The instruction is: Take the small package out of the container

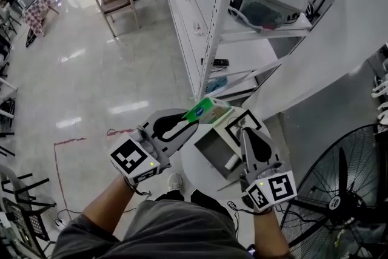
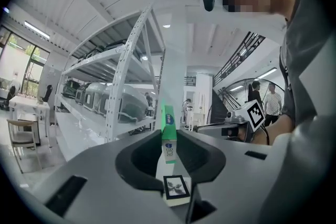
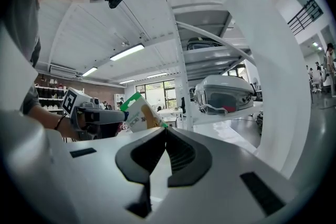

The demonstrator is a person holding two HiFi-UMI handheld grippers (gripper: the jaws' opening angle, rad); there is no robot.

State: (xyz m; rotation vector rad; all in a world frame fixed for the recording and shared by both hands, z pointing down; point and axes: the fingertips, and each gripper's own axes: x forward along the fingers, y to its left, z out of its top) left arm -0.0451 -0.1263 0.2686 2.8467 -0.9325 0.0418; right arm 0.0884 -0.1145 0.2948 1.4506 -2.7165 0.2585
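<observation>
While the head view takes in both tools at once, it alone shows the container [image 1: 212,145], an open grey box on a small white round table [image 1: 193,178] near the person's legs. The left gripper [image 1: 193,122] reaches in from the left and the right gripper [image 1: 244,134] sits at the box's right side. Seen from there, the small package [image 1: 209,111], green and white, is out of the box, in the air just past its far left corner and pinched at one end by the left gripper. The left gripper view settles that grip: the package [image 2: 168,134] stands edge-on between the two jaws, which press on its faces, with the right gripper off to the right, but no container shows there. The right gripper view adds what the head view cannot: the right gripper [image 3: 165,132] has its jaws drawn together at the tips with nothing between them, and the package [image 3: 136,113] shows to its left. A pale item lies in the container's near right corner, too small to identify. The package's print is unreadable in every view. A shelving rack [image 1: 242,15] stands on the far side, and a fan [image 1: 345,197] is cut off at the right edge.
</observation>
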